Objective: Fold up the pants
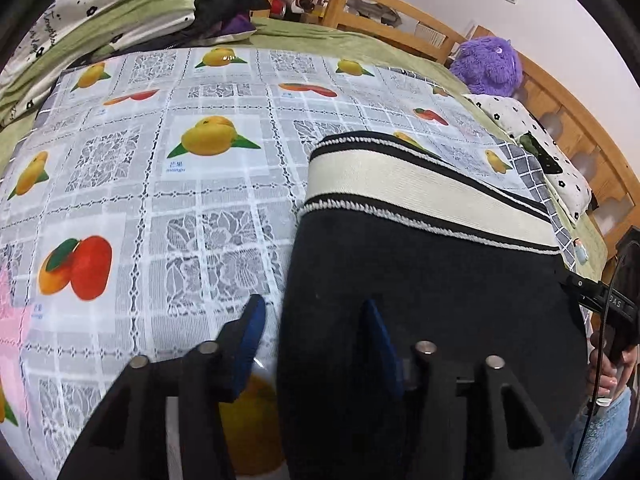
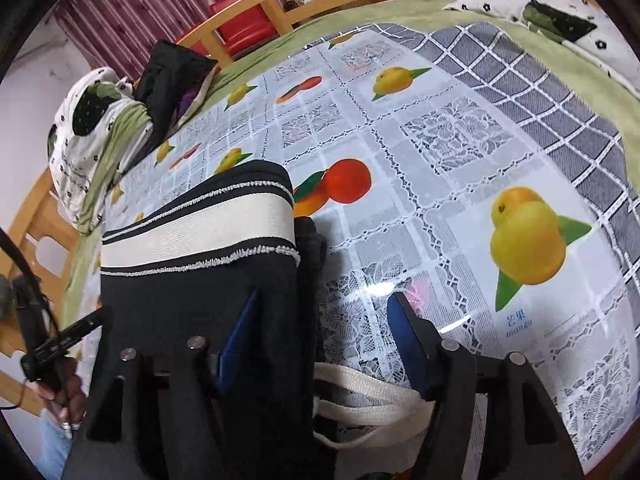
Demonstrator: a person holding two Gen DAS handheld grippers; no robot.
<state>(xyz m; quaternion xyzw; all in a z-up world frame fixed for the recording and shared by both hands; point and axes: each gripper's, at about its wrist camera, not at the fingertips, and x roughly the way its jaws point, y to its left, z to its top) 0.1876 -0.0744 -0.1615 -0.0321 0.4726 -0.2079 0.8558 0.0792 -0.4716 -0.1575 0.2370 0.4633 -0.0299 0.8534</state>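
Clearly your pants (image 1: 420, 280) lie folded on the fruit-print cloth (image 1: 160, 200) over the bed: soft, limp, light knit. Left gripper (image 1: 316, 344) and right gripper (image 2: 324, 336) gape wide, probably holding nothing. Pinch the firmer striped waistband (image 2: 200, 228).

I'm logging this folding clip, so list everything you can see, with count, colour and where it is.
pants: one, black with a cream striped band, folded on the tablecloth
tablecloth: one, grey-white lace print with fruit pictures, spread over the bed
bed sheet: one, green, under the tablecloth
bed frame: one, wooden, around the bed
plush toy: one, purple, far corner
pillow: one, white with black flowers, by the headboard
quilt: one, white and green, piled at the far side
left gripper: black, blue pads, open at the pants' left edge
right gripper: black, blue pads, open at the pants' right edge
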